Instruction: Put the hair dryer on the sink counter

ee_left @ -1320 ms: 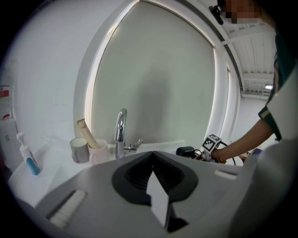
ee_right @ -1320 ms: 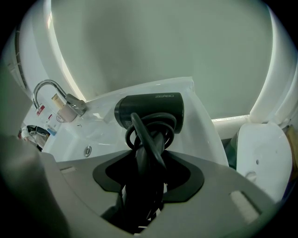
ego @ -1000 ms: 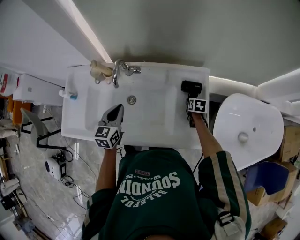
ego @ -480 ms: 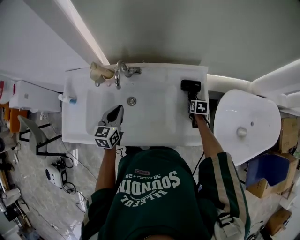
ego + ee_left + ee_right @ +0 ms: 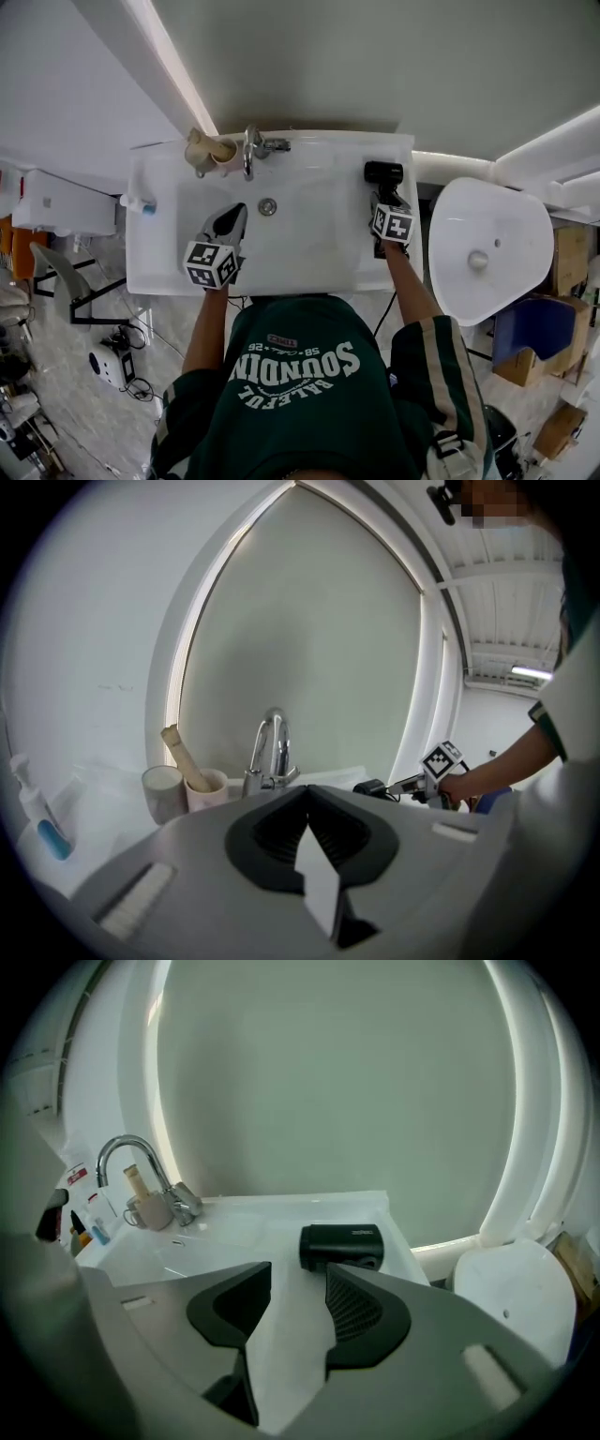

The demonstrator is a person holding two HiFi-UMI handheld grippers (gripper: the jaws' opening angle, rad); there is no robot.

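Lying on glossy white counter [image 5: 401,150] — matte black hair dryer [image 5: 340,1247]; right tongs [image 5: 298,1269] parted, empty; left tongs [image 5: 307,791] closed.

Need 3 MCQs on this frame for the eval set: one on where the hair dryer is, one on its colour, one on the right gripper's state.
1. Where does the hair dryer lie?
A. on a shelf
B. on the sink counter, right of the basin
C. in a drawer

2. What colour is the hair dryer?
A. white
B. black
C. pink

3. How do the jaws of the right gripper stand?
A. apart, nothing between them
B. shut on the hair dryer
C. shut, nothing between them

Answers:
1 B: the head view shows it on the counter beside the basin's right edge.
2 B: its body is black in both views.
3 A: bare white counter shows between the parted jaws, and the dryer lies beyond their tips.
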